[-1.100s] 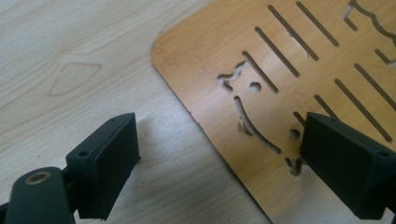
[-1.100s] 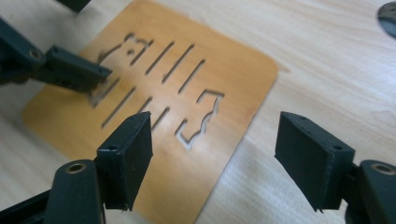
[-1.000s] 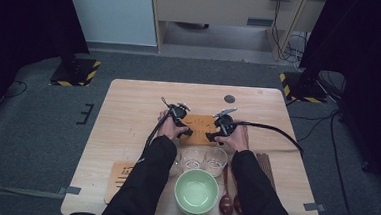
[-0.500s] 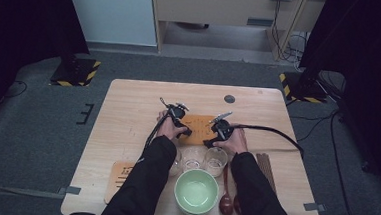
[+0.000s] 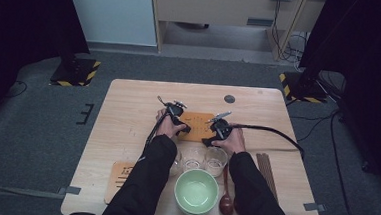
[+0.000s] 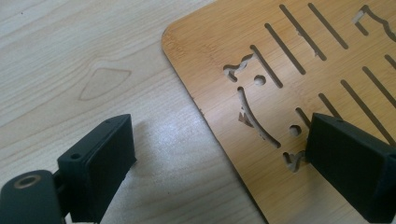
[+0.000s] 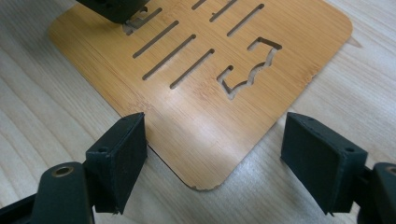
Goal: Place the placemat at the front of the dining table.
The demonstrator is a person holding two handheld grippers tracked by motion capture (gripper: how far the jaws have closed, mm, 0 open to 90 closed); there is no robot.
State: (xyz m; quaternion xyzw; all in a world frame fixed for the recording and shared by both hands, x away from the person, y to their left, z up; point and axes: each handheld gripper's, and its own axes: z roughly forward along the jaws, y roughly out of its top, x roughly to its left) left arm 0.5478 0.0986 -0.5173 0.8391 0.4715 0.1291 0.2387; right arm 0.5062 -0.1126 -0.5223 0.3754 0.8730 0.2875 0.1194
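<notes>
A slotted bamboo mat [image 5: 197,121] lies flat at the middle of the table. My left gripper [image 5: 183,129] is at the mat's left side, open. In the left gripper view the left gripper [image 6: 219,140] straddles the mat's edge [image 6: 280,84], one jaw over bare table and the other over the mat. My right gripper [image 5: 207,140] is at the mat's near right corner, open. In the right gripper view the right gripper [image 7: 215,135] stands wide around that rounded corner [image 7: 210,140] without touching it. A jaw of the left gripper [image 7: 116,8] shows at the mat's far side.
Three clear glasses [image 5: 194,158] stand in a row just behind a green bowl [image 5: 196,190] near the front edge. A wooden spoon [image 5: 226,200] and chopsticks [image 5: 267,172] lie to the right. A second bamboo mat [image 5: 121,176] lies front left. A dark disc [image 5: 229,98] sits at the back.
</notes>
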